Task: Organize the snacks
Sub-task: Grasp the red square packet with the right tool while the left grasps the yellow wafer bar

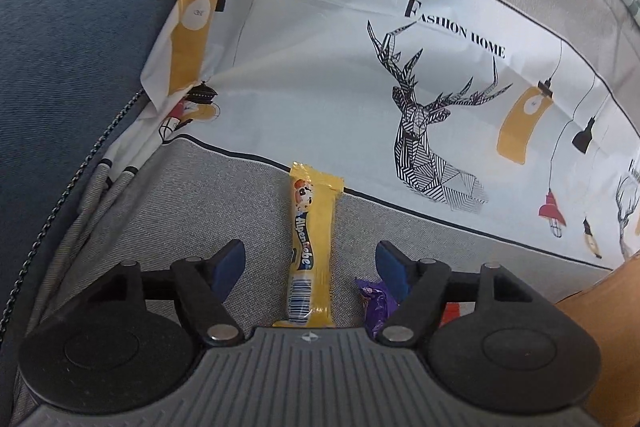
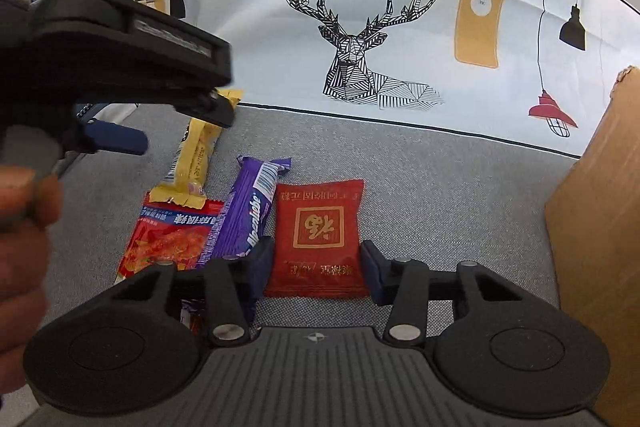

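- The left tool [image 1: 310, 269] stands with its jaws spread wide and nothing pressed between the pads; the yellow Alpenliebe stick [image 1: 311, 247] lies lengthwise on the grey cloth [image 1: 224, 195] right in the gap, untouched on both sides.
- Risk here: the stick is narrow and slippery-looking, so pads closing off-centre could push it sideways or pinch only the crimped end, and it would likely slide out on lifting.
- The purple wrapper [image 1: 378, 301] sits just beside the left tool's right-hand finger [image 1: 394, 267]; a sloppy close might catch that wrapper as well as the stick, or instead of it.
- The right tool [image 2: 318, 267] is part open, empty, its pads flanking the lower half of the red square packet [image 2: 320, 235] without visibly squeezing it; whether the left-hand pad brushes the packet edge is hard to tell.
- That same pad overlaps the purple Alpenliebe bar [image 2: 250, 211], which rests against the red packet's side and partly over the orange-red snack bag [image 2: 168, 243]. Closing from here could drag the bar along or crumple 2 items together.
- The flat packet offers little edge to grip, so the pads may just skate over it against the cloth.
- The 2 tools work close together over 1 small cluster; in the right wrist view the left tool looms just above the yellow stick, so a collision is a fair worry.
- The cardboard box [image 2: 592, 227] stands at the right, well apart from the snacks.
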The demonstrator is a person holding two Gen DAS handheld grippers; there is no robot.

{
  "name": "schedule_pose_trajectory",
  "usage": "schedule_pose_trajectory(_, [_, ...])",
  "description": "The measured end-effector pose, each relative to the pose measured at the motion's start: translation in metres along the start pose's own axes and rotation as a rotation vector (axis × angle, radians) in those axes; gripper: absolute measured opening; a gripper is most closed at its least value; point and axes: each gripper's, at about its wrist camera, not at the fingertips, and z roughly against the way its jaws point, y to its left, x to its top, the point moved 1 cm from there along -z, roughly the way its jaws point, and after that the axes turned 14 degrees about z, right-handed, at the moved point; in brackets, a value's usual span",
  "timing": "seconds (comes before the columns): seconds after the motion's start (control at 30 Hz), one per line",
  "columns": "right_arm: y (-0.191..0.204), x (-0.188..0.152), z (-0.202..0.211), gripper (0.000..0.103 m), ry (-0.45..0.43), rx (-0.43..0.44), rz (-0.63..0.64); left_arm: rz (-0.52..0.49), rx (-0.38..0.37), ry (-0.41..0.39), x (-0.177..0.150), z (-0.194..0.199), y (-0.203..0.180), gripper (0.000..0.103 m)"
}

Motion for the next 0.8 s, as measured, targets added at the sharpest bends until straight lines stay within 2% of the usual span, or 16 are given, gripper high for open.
schedule_pose_trajectory(0.1, [-0.002, -0.001, 0.006, 0.045, -0.015, -0.015, -0.011, -0.03, 0.006, 0.005, -0.002, -0.005, -0.006, 0.075])
schedule_pose_trajectory(0.2, [-0.005, 0.0, 0.013, 0.045, -0.041, -0.039, -0.039, -0.063, 0.028, 0.023, -0.006, -0.011, -0.01, 0.06])
schedule_pose_trajectory(0.27, [-0.006, 0.002, 0.02, 0.045, -0.06, -0.06, -0.044, -0.075, 0.057, 0.036, -0.009, -0.014, -0.011, 0.039])
schedule_pose_trajectory(0.3, [-0.007, 0.004, 0.023, 0.045, -0.068, -0.069, -0.048, -0.085, 0.076, 0.029, -0.01, -0.014, -0.012, 0.032])
schedule_pose_trajectory(0.33, [-0.008, 0.005, 0.025, 0.045, -0.074, -0.075, -0.055, -0.086, 0.081, 0.031, -0.009, -0.013, -0.011, 0.02])
schedule_pose_trajectory(0.6, [-0.016, 0.005, 0.05, 0.045, -0.089, -0.089, -0.068, 0.022, 0.036, -0.004, 0.0, 0.017, 0.002, 0.018])
schedule_pose_trajectory(0.8, [-0.017, 0.003, 0.096, 0.045, -0.139, -0.044, -0.053, 0.072, -0.016, 0.011, -0.008, 0.051, 0.009, 0.018])
